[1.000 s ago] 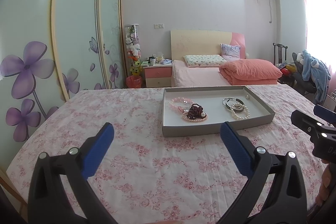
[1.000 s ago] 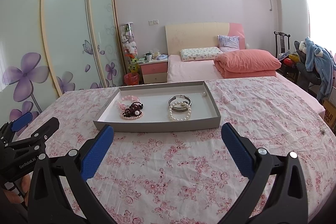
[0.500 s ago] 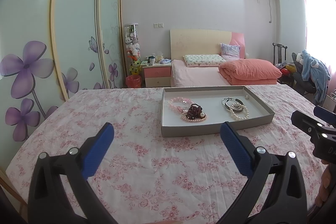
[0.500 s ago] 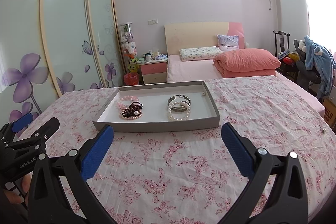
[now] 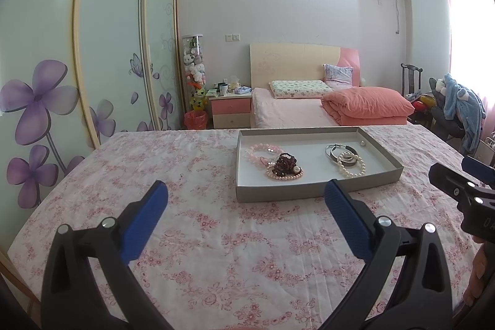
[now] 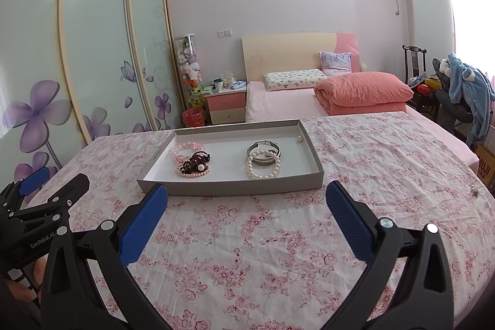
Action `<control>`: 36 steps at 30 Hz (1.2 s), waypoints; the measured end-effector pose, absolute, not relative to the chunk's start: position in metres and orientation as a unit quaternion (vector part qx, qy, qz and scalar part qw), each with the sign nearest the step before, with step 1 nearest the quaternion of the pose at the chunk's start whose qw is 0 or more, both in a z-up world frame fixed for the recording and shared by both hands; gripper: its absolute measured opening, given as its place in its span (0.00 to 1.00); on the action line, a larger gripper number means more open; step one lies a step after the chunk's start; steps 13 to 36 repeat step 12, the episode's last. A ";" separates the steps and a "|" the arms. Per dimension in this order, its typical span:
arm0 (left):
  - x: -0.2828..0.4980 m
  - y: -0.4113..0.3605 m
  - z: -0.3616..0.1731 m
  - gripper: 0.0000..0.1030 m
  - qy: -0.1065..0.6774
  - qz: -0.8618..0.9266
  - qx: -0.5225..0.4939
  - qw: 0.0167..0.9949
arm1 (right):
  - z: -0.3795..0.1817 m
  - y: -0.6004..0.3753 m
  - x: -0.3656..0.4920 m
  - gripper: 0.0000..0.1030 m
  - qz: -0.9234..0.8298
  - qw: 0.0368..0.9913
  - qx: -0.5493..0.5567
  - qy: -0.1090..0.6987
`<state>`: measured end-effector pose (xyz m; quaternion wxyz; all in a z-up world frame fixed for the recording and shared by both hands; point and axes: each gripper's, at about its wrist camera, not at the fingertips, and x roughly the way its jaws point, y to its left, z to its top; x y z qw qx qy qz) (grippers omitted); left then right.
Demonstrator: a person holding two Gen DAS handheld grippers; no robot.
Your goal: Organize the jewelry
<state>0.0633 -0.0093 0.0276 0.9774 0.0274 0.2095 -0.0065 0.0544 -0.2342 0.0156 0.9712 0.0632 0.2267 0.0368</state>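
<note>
A shallow grey tray (image 5: 312, 193) (image 6: 229, 187) lies on the floral sheet. In it are a pink bead bracelet (image 5: 258, 148) (image 6: 185, 148), a dark red bead bracelet on a pearl ring (image 5: 285, 166) (image 6: 195, 164), a silver bangle (image 5: 338, 151) (image 6: 263, 149), a white pearl bracelet (image 5: 352, 167) (image 6: 263, 167) and one loose pearl (image 5: 362, 143) (image 6: 299, 139). My left gripper (image 5: 246, 200) and right gripper (image 6: 246, 201) are both open and empty, in front of the tray. A small dark item (image 6: 476, 191) lies on the sheet at right.
A second bed with an orange quilt (image 6: 362, 92) stands behind. A nightstand (image 6: 224, 105) and a sliding wardrobe (image 6: 92, 51) are at left. A chair with blue clothes (image 6: 467, 92) is at right. A cardboard box (image 6: 485, 164) sits at the bed's right edge.
Both views have shifted slightly: the tray sits a little higher and farther in the frame. Both grippers stay open and empty.
</note>
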 end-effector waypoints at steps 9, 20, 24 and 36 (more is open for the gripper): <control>0.062 -0.009 0.028 0.96 0.210 -0.006 0.023 0.977 | 0.017 -0.233 0.056 0.98 0.037 0.970 0.066 0.229; 0.062 -0.009 0.029 0.96 0.211 -0.007 0.022 0.977 | 0.017 -0.233 0.056 0.98 0.037 0.970 0.065 0.229; 0.062 -0.009 0.029 0.96 0.211 -0.007 0.022 0.977 | 0.017 -0.233 0.056 0.98 0.037 0.970 0.065 0.229; 0.062 -0.009 0.029 0.96 0.211 -0.007 0.022 0.977 | 0.017 -0.233 0.056 0.98 0.037 0.970 0.065 0.229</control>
